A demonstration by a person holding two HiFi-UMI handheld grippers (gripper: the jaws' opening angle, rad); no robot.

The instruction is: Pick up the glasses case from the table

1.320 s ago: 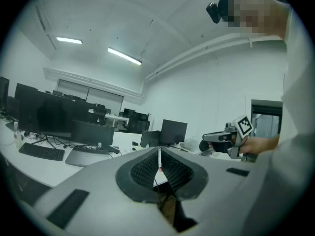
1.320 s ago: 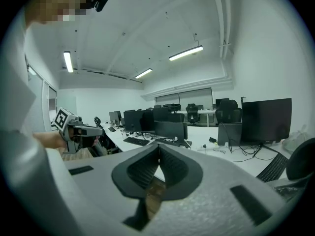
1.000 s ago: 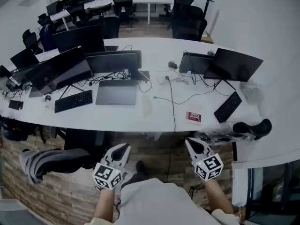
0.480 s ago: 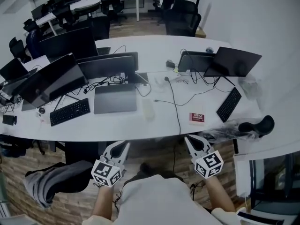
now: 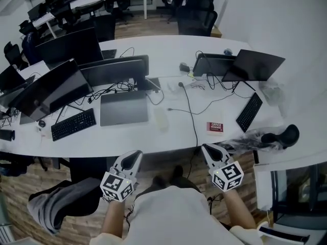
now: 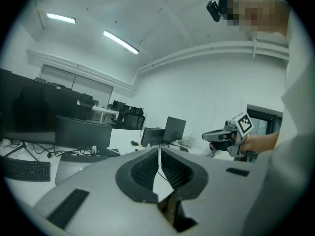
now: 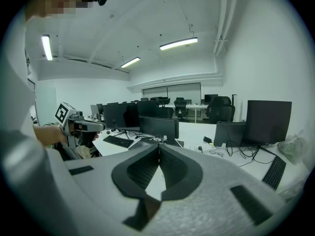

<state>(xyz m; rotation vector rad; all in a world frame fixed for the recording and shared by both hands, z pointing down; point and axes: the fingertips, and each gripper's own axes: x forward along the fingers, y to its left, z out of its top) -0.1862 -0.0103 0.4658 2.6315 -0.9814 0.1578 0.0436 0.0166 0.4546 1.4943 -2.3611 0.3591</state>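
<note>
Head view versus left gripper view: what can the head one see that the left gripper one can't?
Only the head view shows the wooden floor, the red-and-white box and the grey jacket. Only the left gripper view shows ceiling lights and its own shut jaws close up. Both show the white table, monitors and the right gripper.

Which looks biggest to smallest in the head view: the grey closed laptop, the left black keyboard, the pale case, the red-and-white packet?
1. grey closed laptop
2. left black keyboard
3. pale case and red-and-white packet: both small, and too alike to rank.
</note>
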